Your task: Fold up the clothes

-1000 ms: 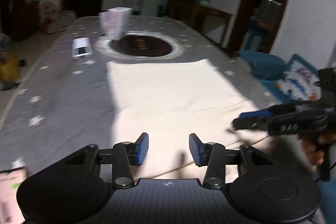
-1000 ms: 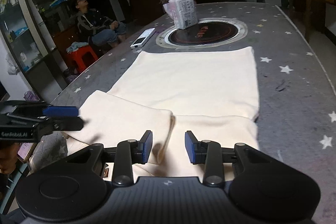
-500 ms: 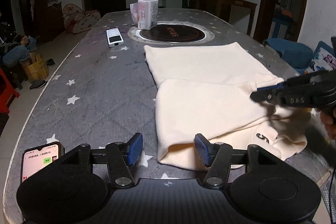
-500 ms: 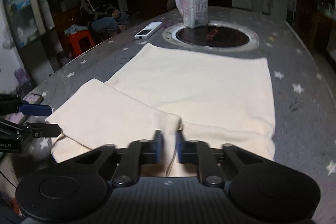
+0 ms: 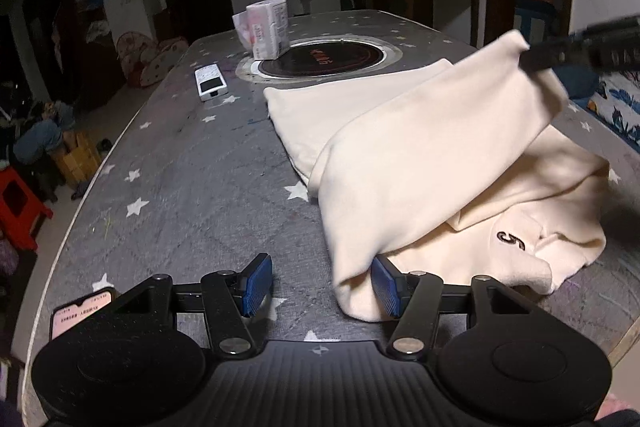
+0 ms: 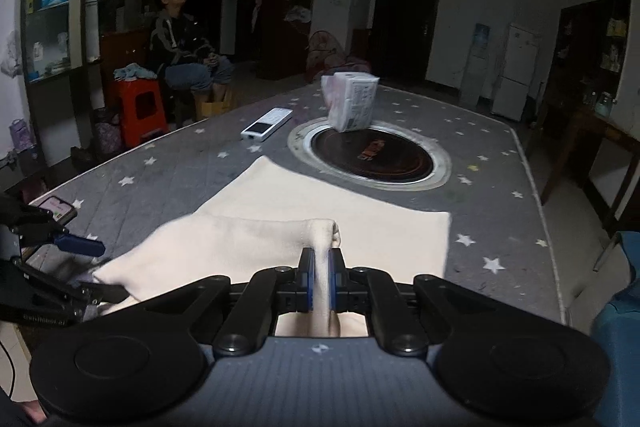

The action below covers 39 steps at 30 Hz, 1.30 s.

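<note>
Left wrist view, near to far: your left gripper (image 5: 320,285) was spread wide and held nothing. Its right pad (image 5: 385,285) sat against the near cuff end of the sleeve (image 5: 408,179); its left pad hung over bare tablecloth (image 5: 192,163). So the cuff lay just right of centre between your fingers, not yet inside the gap. Phone (image 5: 78,313) at the near left table edge.

The sleeve's long axis ran from that cuff up and away to the right, where your right gripper (image 6: 319,277) had it pinched. Right wrist view confirmed it: pads squeezed tight on a bunched ridge of cream cloth, lifted clear of the sweater (image 5: 532,227) body, which lay flat on the table toward the far side.

Judgement: left was the nearer hand to the free cuff. You'd have needed a small shift right before closing, else you'd have caught only one layer.

Farther out: remote (image 5: 211,83), tissue pack (image 5: 267,30) on the round hob (image 5: 320,61). Someone seated beyond the table.
</note>
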{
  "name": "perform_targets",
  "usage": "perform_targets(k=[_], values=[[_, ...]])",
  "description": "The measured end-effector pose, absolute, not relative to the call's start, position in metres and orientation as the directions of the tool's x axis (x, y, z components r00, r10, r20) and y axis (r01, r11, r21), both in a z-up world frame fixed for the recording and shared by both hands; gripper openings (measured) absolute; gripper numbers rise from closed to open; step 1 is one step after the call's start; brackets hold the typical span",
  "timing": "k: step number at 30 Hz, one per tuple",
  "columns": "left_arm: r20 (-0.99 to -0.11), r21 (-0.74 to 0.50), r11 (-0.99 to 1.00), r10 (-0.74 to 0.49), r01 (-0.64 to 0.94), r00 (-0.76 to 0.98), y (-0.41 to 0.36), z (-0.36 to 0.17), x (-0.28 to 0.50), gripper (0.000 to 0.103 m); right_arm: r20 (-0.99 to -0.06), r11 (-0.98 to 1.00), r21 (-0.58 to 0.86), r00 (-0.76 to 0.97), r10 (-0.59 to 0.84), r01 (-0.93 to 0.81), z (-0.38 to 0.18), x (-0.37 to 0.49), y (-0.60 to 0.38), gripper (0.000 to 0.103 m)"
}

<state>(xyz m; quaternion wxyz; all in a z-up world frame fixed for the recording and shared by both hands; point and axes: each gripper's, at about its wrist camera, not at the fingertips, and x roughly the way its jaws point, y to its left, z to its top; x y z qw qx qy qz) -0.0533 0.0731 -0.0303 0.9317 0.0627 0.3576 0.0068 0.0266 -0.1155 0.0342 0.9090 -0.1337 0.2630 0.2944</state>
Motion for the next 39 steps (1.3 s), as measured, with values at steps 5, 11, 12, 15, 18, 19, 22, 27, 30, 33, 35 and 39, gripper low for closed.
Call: perform_targets(k=[5, 11, 12, 15, 18, 19, 22, 27, 30, 33, 35, 39], values=[[-0.66, 0.149, 0.988, 0.064, 0.047, 0.749, 0.07, -0.031, -0.054, 0.047, -0.585, 0.819, -0.029, 0.675, 0.451, -0.573, 0.036, 0.033, -0.123, 0.006], [-0.652, 0.169, 0.985, 0.09, 0.029, 0.753, 0.069, -0.032, -0.056, 0.043, -0.504, 0.786, -0.129, 0.723, 0.473, -0.605, 0.068, 0.029, -0.104, 0.006], [-0.652, 0.168, 0.985, 0.091, 0.027, 0.753, 0.07, -0.032, -0.057, 0.042, -0.503, 0.786, -0.132, 0.725, 0.471, -0.603, 0.069, 0.029, -0.103, 0.006], [-0.654, 0.168, 0.985, 0.09, 0.028, 0.751, 0.074, -0.032, -0.058, 0.042, -0.515, 0.805, -0.128, 0.733, 0.445, -0.579, 0.064, 0.029, -0.107, 0.006], [-0.655, 0.18, 0.983, 0.087, 0.043, 0.751, 0.073, -0.031, -0.057, 0.042, -0.585, 0.84, -0.089, 0.71, 0.391, -0.536, 0.038, 0.035, -0.119, 0.006], [-0.658, 0.182, 0.982, 0.085, 0.049, 0.748, 0.073, -0.031, -0.057, 0.042, -0.611, 0.85, -0.082, 0.701, 0.369, -0.52, 0.028, 0.038, -0.122, 0.008], [-0.678, 0.164, 0.984, 0.058, 0.074, 0.733, 0.076, -0.028, -0.058, 0.044, -0.667, 0.864, -0.044, 0.658, 0.349, -0.502, 0.0, 0.045, -0.13, 0.01], [-0.714, 0.059, 0.992, -0.037, 0.112, 0.699, 0.091, -0.015, -0.061, 0.045, -0.661, 0.861, -0.019, 0.652, 0.37, -0.508, -0.007, 0.043, -0.14, 0.01], [-0.699, 0.007, 0.992, -0.083, 0.123, 0.71, 0.094, -0.004, -0.055, 0.045, -0.643, 0.85, -0.006, 0.653, 0.401, -0.527, -0.004, 0.044, -0.141, 0.01], [-0.675, -0.039, 0.991, -0.122, 0.129, 0.728, 0.092, 0.005, -0.044, 0.045, -0.641, 0.838, 0.014, 0.638, 0.427, -0.546, -0.006, 0.046, -0.136, 0.01], [-0.658, -0.053, 0.989, -0.14, 0.14, 0.739, 0.086, 0.006, -0.031, 0.045, -0.643, 0.828, 0.013, 0.63, 0.436, -0.56, -0.013, 0.049, -0.131, 0.011], [-0.647, -0.097, 0.979, -0.198, 0.178, 0.736, 0.074, -0.003, -0.004, 0.045, -0.649, 0.82, 0.017, 0.618, 0.444, -0.572, -0.02, 0.053, -0.122, 0.012]])
